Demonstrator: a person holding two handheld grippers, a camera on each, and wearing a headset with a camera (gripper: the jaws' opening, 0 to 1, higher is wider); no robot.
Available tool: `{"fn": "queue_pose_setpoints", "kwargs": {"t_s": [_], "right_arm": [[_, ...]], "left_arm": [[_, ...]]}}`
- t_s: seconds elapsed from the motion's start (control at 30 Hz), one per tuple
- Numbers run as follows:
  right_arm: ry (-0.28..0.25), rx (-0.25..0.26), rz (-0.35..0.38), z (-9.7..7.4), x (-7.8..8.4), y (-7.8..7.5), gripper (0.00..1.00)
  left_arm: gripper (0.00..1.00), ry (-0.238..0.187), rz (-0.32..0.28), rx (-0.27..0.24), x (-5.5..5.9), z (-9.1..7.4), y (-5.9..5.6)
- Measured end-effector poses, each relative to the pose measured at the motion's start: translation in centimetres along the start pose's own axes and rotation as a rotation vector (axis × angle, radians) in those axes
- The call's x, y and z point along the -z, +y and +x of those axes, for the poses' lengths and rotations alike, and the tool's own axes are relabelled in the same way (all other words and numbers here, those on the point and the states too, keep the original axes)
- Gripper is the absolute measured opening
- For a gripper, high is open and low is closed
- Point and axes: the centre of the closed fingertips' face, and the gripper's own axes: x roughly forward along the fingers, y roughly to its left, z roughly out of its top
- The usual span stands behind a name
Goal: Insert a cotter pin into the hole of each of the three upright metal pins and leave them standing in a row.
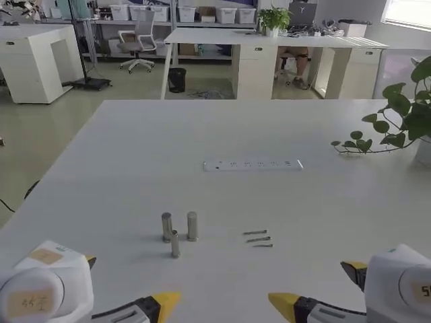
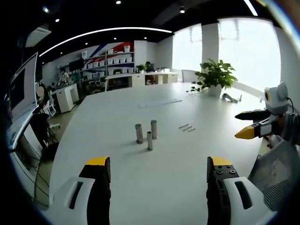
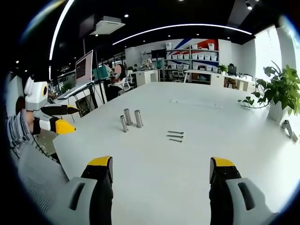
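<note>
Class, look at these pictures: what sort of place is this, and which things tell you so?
Probably an open-plan office or lab workspace: long white desks, a white swivel office chair, and shelves of white plastic storage bins along the back wall.

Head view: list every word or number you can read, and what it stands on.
"55", rest blurred: left label, on the left gripper.
"5", cut off by the frame edge: right label, on the right gripper.
Power strip: markings too small to read.
</note>
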Motion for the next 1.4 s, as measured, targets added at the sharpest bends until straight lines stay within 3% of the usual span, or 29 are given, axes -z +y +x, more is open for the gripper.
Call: {"fn": "queue_pose_setpoints", "kwargs": {"t_s": [0.4, 0.9, 1.1, 1.4], "right_arm": [[-0.022, -0.01, -0.027, -0.3, -1.5, -0.9, 0.83], [-0.005, -0.029, -0.007, 0.3, -1.0, -1.3, 0.82], [0.007, -0.041, 0.014, 0.8, -0.8, -1.5, 0.77], [0.035, -0.063, -0.007, 1.7, -0.7, -1.4, 0.72]], "left_arm": [[0.77, -0.006, 0.012, 0.001, -0.2, 0.1, 0.0], [0.72, -0.002, 0.004, 0.019, -0.4, 1.4, 0.0], [0.61, 0.01, 0.031, 0.047, -0.5, 2.6, 0.2], [0.53, 0.005, 0.08, 0.078, -1.3, 6.1, 0.8]]}}
